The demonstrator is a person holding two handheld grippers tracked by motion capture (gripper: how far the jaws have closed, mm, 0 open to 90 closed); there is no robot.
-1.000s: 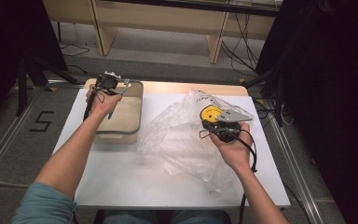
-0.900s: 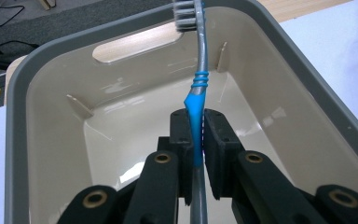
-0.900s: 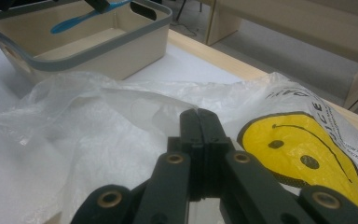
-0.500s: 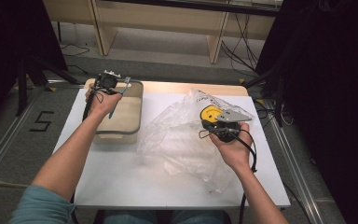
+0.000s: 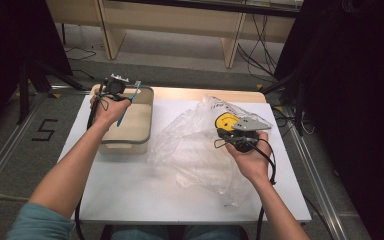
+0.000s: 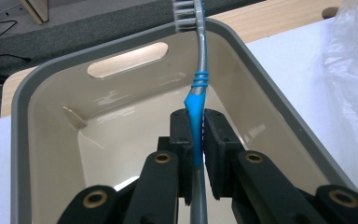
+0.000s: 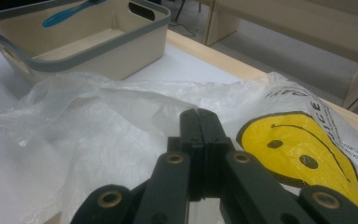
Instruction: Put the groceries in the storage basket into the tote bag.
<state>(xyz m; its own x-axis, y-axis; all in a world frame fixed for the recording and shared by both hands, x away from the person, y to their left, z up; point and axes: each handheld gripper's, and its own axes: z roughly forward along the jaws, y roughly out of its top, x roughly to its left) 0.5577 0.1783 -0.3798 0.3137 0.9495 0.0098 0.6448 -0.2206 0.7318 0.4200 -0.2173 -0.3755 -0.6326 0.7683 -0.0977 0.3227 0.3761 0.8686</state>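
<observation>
Left gripper view: toothbrush [image 6: 196, 107] bristles cut off at top edge.
Left gripper [image 6: 196, 140]: fingers clamp the toothbrush handle, head beyond them over the bin [image 6: 51, 154].
Right gripper [image 7: 199, 135]: fingers closed, plastic bag [image 7: 121, 116] beyond them on the desk [image 5: 130, 195].

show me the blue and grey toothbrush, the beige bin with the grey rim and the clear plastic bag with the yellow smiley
blue and grey toothbrush [image 6: 195, 107], left gripper view, blue grip section
beige bin with grey rim [image 6: 121, 42], left gripper view, far rim
clear plastic bag with yellow smiley [image 7: 293, 149], right gripper view, smiley print
</observation>
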